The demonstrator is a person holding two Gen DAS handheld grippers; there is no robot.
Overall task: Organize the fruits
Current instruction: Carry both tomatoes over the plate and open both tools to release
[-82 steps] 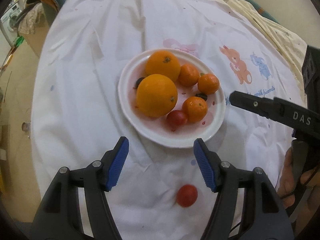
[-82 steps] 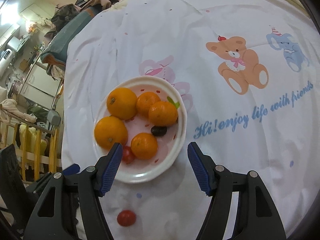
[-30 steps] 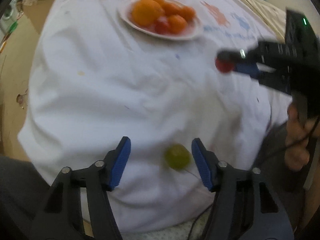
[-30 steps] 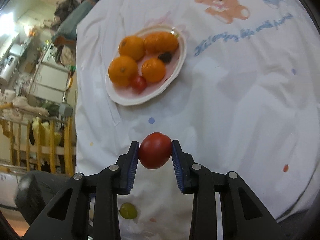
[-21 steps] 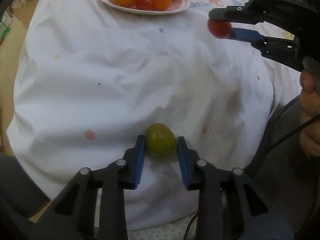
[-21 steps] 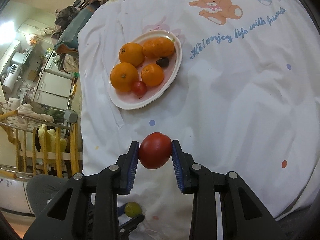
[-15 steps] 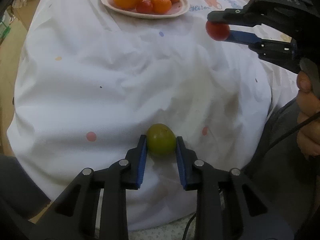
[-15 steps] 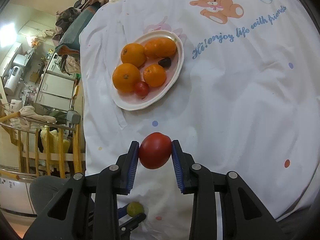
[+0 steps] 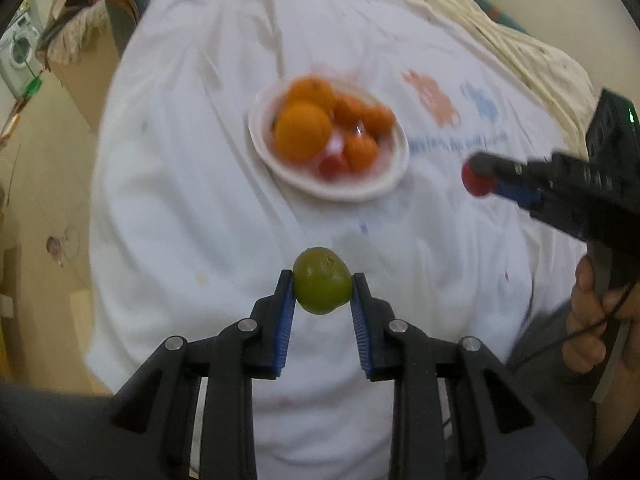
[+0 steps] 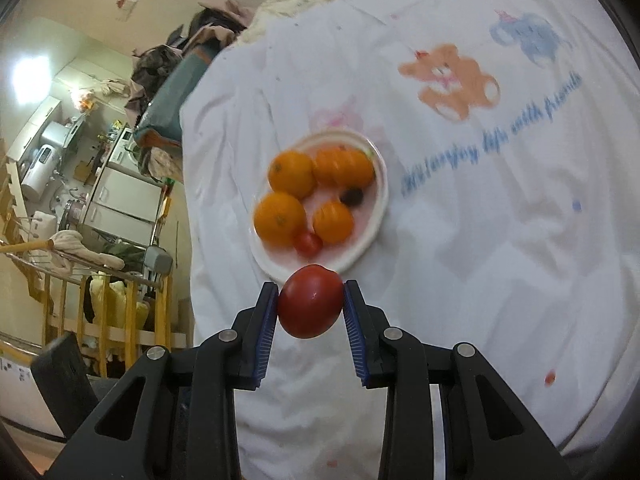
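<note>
The right gripper (image 10: pixel 310 300), clamping a red tomato (image 10: pixel 310 301), is hanging just short of the plate (image 10: pixel 381 200), nearer than the left gripper (image 9: pixel 322 285), which is clamping a green fruit (image 9: pixel 322 280).

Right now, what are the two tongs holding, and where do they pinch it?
Left tongs pinch a small round green fruit at its sides; right tongs pinch a round red tomato likewise.

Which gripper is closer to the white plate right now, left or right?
Right. The right gripper with its red tomato hovers beside the white plate; the left gripper is farther back.
</note>
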